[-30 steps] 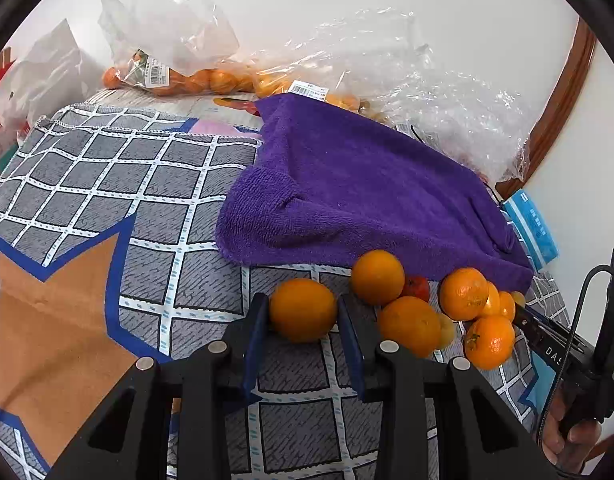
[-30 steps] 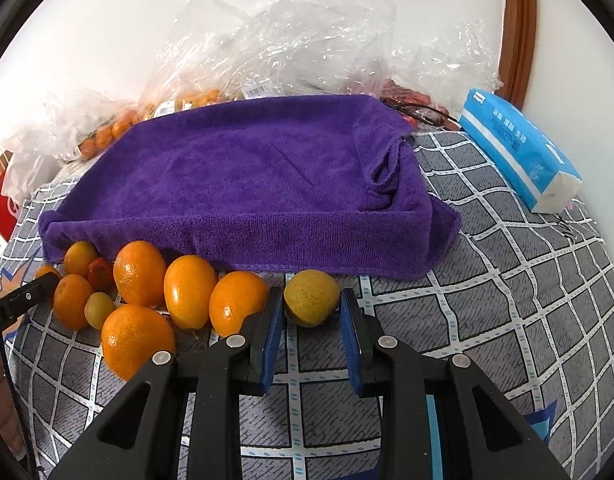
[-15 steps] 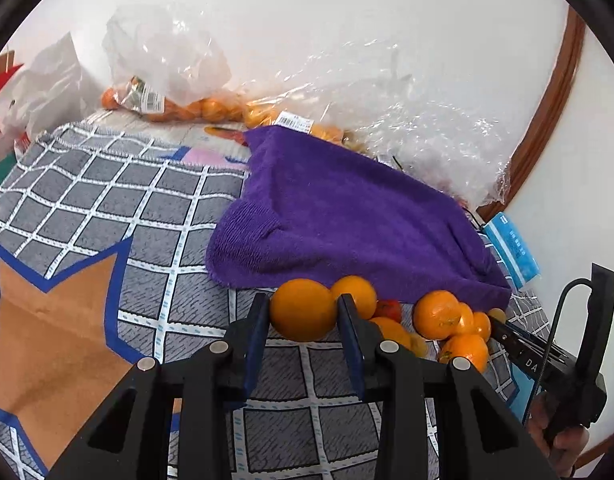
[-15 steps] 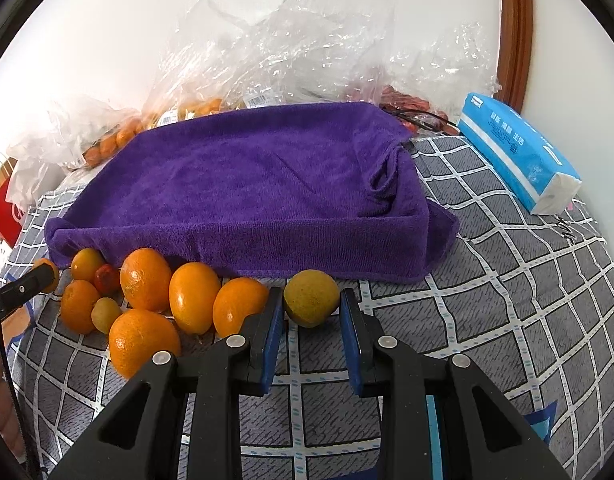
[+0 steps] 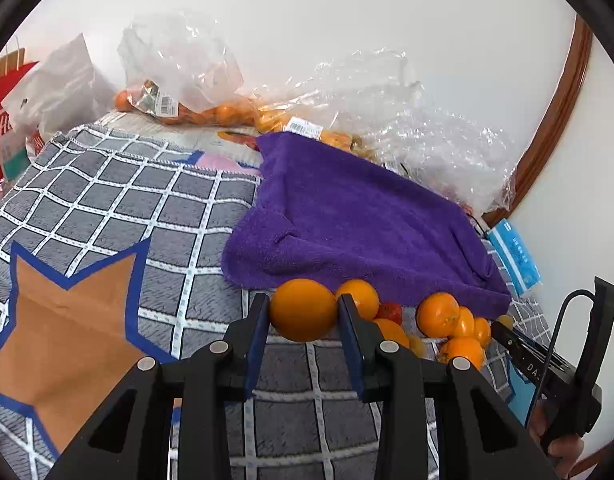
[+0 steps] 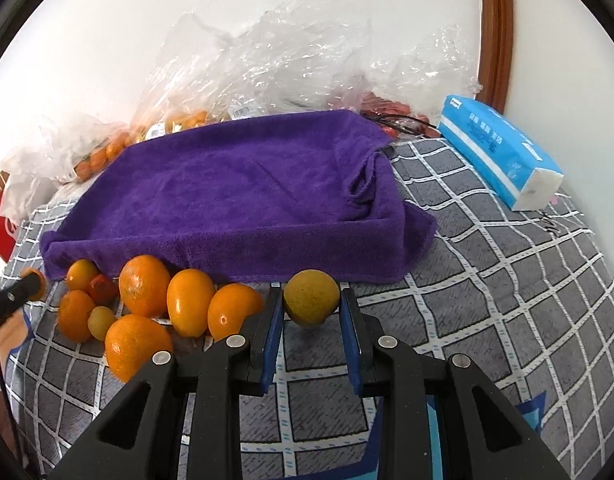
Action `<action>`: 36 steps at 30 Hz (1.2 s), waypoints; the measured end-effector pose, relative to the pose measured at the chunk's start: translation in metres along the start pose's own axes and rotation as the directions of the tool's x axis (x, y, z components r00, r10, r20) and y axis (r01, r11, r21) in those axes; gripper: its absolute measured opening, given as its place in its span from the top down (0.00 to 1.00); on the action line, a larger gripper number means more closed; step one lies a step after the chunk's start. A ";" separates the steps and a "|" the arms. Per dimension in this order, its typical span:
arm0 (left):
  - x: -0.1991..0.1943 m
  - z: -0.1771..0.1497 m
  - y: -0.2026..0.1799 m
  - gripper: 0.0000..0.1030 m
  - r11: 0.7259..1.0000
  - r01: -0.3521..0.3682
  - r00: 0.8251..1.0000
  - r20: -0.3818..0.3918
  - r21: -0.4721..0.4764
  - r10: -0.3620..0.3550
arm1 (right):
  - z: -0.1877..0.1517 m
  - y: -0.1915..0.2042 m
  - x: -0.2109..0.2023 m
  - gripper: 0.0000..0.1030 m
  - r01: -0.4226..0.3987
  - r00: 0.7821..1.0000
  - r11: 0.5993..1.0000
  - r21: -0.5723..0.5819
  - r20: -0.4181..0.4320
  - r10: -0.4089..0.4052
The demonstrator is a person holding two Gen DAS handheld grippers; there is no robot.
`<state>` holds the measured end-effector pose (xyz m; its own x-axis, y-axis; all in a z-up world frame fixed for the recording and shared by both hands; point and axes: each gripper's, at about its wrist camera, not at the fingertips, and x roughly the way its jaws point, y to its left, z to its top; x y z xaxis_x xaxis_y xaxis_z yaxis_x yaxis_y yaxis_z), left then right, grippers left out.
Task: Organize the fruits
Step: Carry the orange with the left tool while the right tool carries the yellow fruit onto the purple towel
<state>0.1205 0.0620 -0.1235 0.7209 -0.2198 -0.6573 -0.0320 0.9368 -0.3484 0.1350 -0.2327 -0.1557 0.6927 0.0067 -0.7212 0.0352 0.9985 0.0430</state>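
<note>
My left gripper (image 5: pixel 303 316) is shut on an orange (image 5: pixel 303 309) and holds it above the checked cloth, just in front of the purple towel (image 5: pixel 359 216). My right gripper (image 6: pixel 311 307) is shut on a yellow-green fruit (image 6: pixel 311 297), lifted a little before the purple towel (image 6: pixel 243 192). A loose pile of oranges and small fruits (image 6: pixel 147 304) lies on the cloth along the towel's front edge, left of the right gripper; the pile also shows in the left wrist view (image 5: pixel 447 320), right of the left gripper.
Clear plastic bags holding oranges (image 5: pixel 211 112) lie against the back wall. A blue tissue pack (image 6: pixel 503 156) sits at the right. A red paper bag (image 5: pixel 3 136) stands far left. The checked grey cloth (image 5: pixel 119 208) has an orange star patch.
Both grippers have lifted their fruit off the cloth. The left one rose and moved toward the towel with the orange; the right one rose slightly with the yellow-green fruit.
</note>
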 end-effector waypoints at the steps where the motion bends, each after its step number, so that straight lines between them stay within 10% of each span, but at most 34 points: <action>1: -0.002 0.001 0.000 0.68 1.000 0.006 1.000 -0.009 -0.010 -0.006 | -0.001 -0.001 -0.002 0.73 -0.001 1.000 1.000 0.001 -0.001 0.001; 15: -0.028 0.040 -0.037 0.68 0.999 -0.022 1.000 0.020 0.025 0.022 | 0.041 0.019 -0.051 0.73 -0.064 0.993 0.998 -0.025 0.096 0.067; 36: 0.052 0.081 -0.045 0.68 1.000 -0.029 0.999 0.041 -0.010 0.029 | 0.107 0.041 0.008 0.73 -0.119 0.985 0.992 -0.044 0.123 0.124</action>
<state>0.2156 0.0308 -0.0876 0.7474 -0.1810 -0.6393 -0.0594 0.9401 -0.3356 0.2191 -0.1972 -0.0855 0.7751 0.1237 -0.6197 -0.0796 0.9920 0.0984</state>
